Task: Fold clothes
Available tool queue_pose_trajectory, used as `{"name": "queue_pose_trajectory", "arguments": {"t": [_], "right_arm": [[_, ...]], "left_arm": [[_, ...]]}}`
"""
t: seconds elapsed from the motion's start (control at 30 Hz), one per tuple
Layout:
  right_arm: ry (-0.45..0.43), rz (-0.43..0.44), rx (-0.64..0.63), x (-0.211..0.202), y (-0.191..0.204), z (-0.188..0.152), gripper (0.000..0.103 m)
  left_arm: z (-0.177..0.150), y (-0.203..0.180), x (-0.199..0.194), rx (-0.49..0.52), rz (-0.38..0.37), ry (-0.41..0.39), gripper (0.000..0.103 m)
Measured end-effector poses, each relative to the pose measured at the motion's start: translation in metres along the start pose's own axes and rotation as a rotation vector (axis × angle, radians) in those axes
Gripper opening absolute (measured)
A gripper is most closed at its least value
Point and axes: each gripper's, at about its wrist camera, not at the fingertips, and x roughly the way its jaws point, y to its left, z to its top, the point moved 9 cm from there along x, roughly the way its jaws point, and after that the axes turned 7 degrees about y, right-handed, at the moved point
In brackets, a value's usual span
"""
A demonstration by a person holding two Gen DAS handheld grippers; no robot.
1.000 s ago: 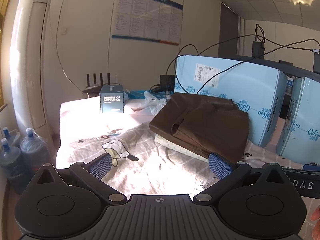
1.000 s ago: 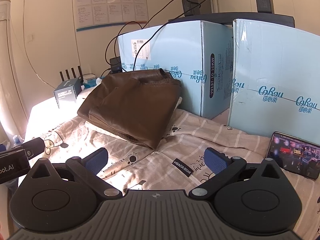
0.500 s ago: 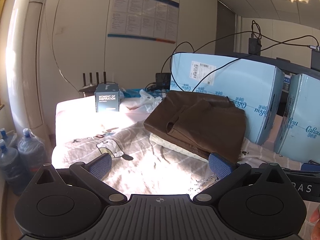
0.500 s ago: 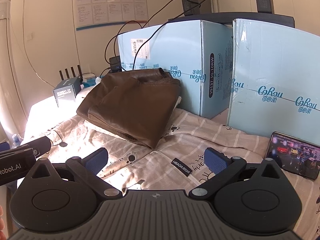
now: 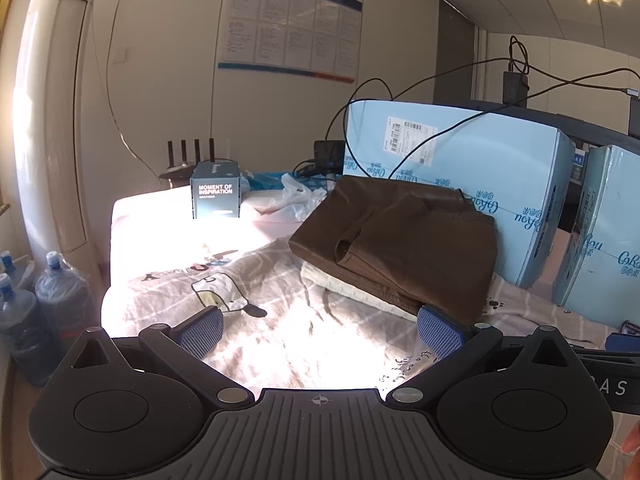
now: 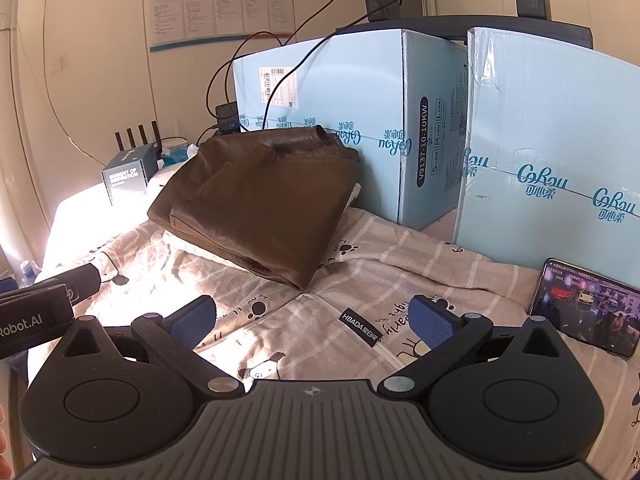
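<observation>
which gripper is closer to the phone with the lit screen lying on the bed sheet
Right. The lit phone lies just beyond the open right gripper, off its right finger. The open left gripper sits further left; only the phone's edge shows there.

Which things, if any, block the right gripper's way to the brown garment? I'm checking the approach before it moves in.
Nothing visible does. The right gripper, open, faces the brown garment across bare printed bedsheet. The phone stands off to its right, outside that path.
</observation>
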Motion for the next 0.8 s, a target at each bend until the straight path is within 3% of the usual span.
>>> {"name": "queue_pose_trajectory", "arguments": {"t": [0.8], "right_arm": [[0.001,-0.002,-0.001,-0.0002,-0.0003,0.0003,0.103]], "left_arm": [[0.0004,0.0002,-0.0001,0.009,0.013,-0.003,0.103]]}}
